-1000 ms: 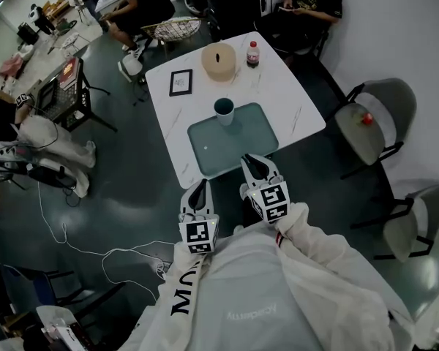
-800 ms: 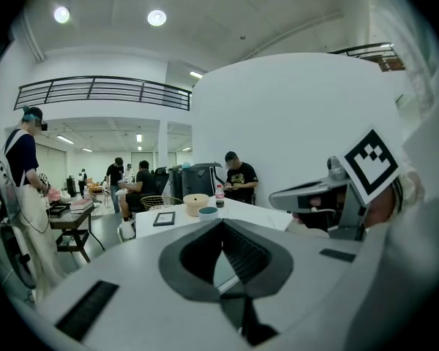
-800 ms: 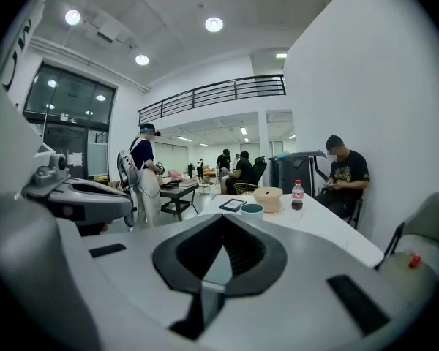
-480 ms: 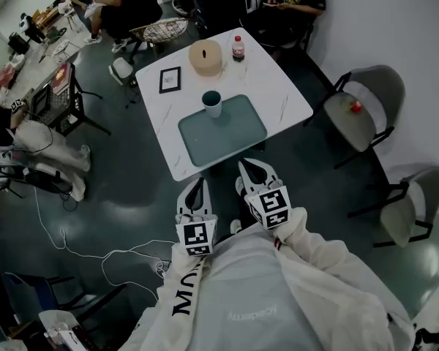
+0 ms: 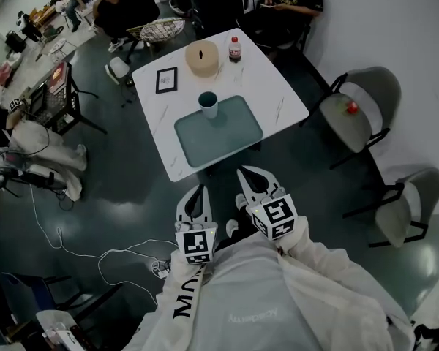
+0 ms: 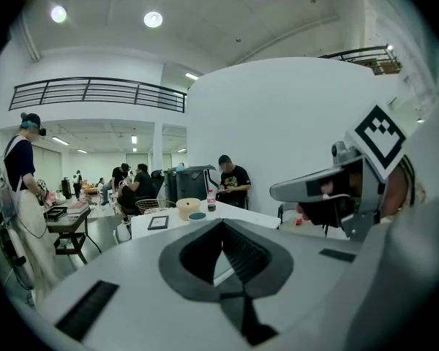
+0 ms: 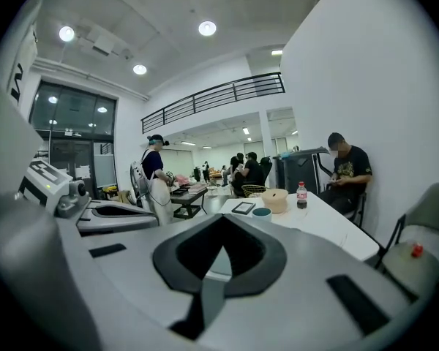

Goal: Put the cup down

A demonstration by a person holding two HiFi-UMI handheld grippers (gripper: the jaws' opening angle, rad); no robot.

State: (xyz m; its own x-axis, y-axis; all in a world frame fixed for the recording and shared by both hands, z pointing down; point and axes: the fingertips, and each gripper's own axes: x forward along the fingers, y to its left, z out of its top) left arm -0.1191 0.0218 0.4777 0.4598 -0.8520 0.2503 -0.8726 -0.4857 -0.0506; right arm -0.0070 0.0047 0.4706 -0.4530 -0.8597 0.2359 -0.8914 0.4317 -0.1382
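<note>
A white cup with a dark teal inside (image 5: pixel 208 104) stands upright at the far edge of the teal tray (image 5: pixel 230 134) on the white table (image 5: pixel 285 108). Nothing holds it. Both grippers hang over the floor short of the table's near edge, close to the person's white-sleeved body. My left gripper (image 5: pixel 198 191) is shut and empty. My right gripper (image 5: pixel 249 174) is also shut and empty. In the left gripper view the left gripper (image 6: pixel 221 229) points at the far-off cup (image 6: pixel 197 216). The right gripper view shows the right gripper (image 7: pixel 221 221) and the cup (image 7: pixel 261 213) well beyond it.
Behind the tray are a small picture frame (image 5: pixel 166 80), a round beige container (image 5: pixel 203 57) and a red-labelled bottle (image 5: pixel 235 49). Two grey chairs (image 5: pixel 360 112) stand at the right. Cables (image 5: pixel 73 251) trail over the floor at the left. People sit beyond the table.
Both grippers have drawn back from the table toward the person's body and risen a little. The cup and tray stay where they were on the table.
</note>
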